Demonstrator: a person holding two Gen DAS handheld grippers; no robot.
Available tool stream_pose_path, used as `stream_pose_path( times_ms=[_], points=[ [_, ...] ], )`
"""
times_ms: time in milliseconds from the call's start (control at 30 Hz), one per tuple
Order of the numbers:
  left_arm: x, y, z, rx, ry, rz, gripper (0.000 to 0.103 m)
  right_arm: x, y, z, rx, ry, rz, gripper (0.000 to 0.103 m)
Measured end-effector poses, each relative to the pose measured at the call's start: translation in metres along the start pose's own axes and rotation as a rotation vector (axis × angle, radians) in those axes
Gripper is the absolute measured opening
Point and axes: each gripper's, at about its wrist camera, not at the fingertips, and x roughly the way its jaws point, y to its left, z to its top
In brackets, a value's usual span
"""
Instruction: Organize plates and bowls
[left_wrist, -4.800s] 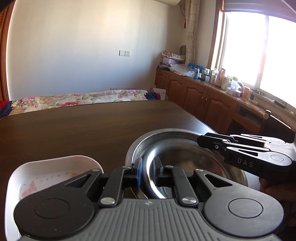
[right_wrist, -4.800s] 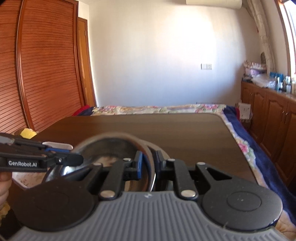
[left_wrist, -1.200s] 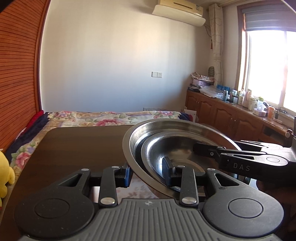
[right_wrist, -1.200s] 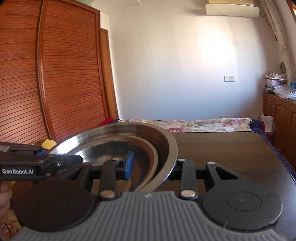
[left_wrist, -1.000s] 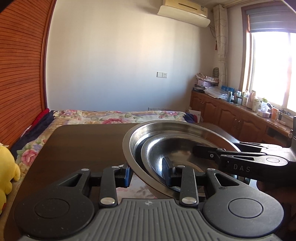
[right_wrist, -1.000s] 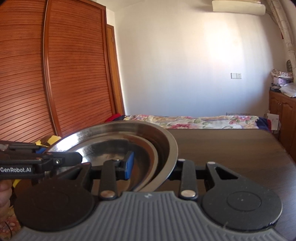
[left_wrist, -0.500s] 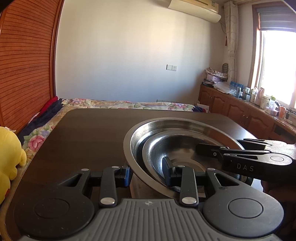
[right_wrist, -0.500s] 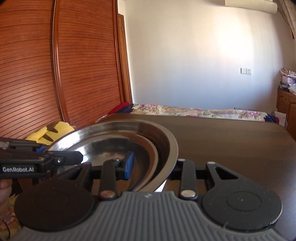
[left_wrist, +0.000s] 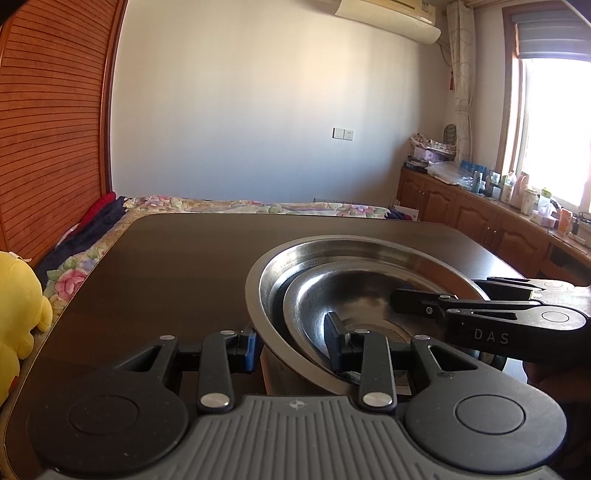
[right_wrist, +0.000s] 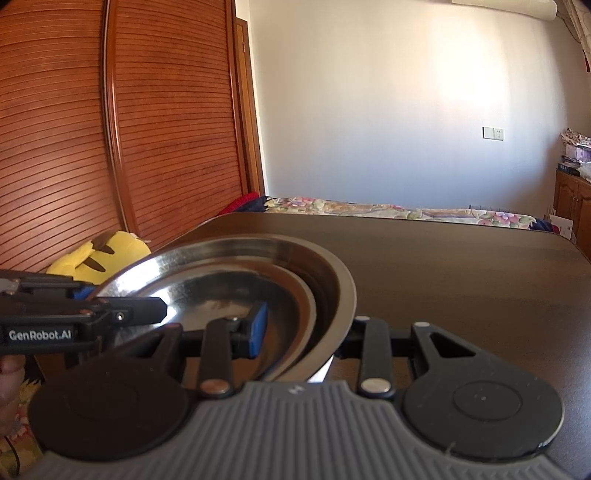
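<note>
Two nested steel bowls (left_wrist: 354, 269) are held between both grippers above the dark wooden table (left_wrist: 177, 266). My left gripper (left_wrist: 291, 343) is shut on the near rim of the bowls, one finger outside, one inside. My right gripper (right_wrist: 303, 332) is shut on the opposite rim of the bowls (right_wrist: 258, 266). The right gripper also shows in the left wrist view (left_wrist: 424, 301), and the left gripper shows in the right wrist view (right_wrist: 140, 314). A pale object under the bowls (left_wrist: 284, 380) is mostly hidden.
A yellow plush toy (left_wrist: 18, 314) sits off the table's left edge, also in the right wrist view (right_wrist: 99, 254). A flowered bed (left_wrist: 258, 206) lies beyond the table. Wooden cabinets (left_wrist: 480, 218) line the right wall and a slatted wardrobe (right_wrist: 110, 129) the left.
Both grippers have carried the bowls together to the left over the table and lower. The white butterfly tray beside the bowls at first is out of sight.
</note>
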Motion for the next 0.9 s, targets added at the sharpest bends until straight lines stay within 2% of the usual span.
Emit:
stream_pose_path(
  times_ms=[133, 267, 367, 533, 600, 667, 733, 800, 900],
  points=[
    [-0.001, -0.002, -0.002, 0.002, -0.001, 0.003, 0.037, 0.001, 0.001, 0.0, -0.004, 0.002, 0.003, 0.039],
    [-0.003, 0.001, -0.002, -0.002, -0.003, 0.012, 0.042, 0.004, -0.001, 0.001, 0.011, 0.011, 0.015, 0.042],
    [-0.005, 0.001, -0.002, -0.005, -0.01, 0.022, 0.057, 0.003, 0.002, 0.002, 0.001, 0.011, 0.009, 0.051],
    [-0.011, 0.003, 0.001, -0.01, -0.028, 0.048, 0.083, -0.003, 0.002, 0.002, -0.005, 0.003, -0.004, 0.055],
    [-0.014, 0.002, 0.003, -0.012, -0.038, 0.071, 0.091, -0.007, 0.0, 0.001, 0.0, -0.008, -0.021, 0.067],
    [-0.018, 0.001, 0.005, -0.013, -0.045, 0.078, 0.096, -0.012, -0.002, 0.001, 0.007, -0.02, -0.031, 0.068],
    [-0.021, -0.001, 0.008, -0.009, -0.049, 0.083, 0.102, -0.018, -0.005, 0.002, 0.014, -0.033, -0.043, 0.074],
    [-0.024, -0.003, 0.012, 0.001, -0.055, 0.092, 0.103, -0.025, -0.008, 0.002, 0.022, -0.052, -0.055, 0.088],
    [-0.027, -0.009, 0.017, 0.013, -0.059, 0.105, 0.103, -0.033, -0.012, 0.004, 0.033, -0.07, -0.065, 0.1]
  ],
)
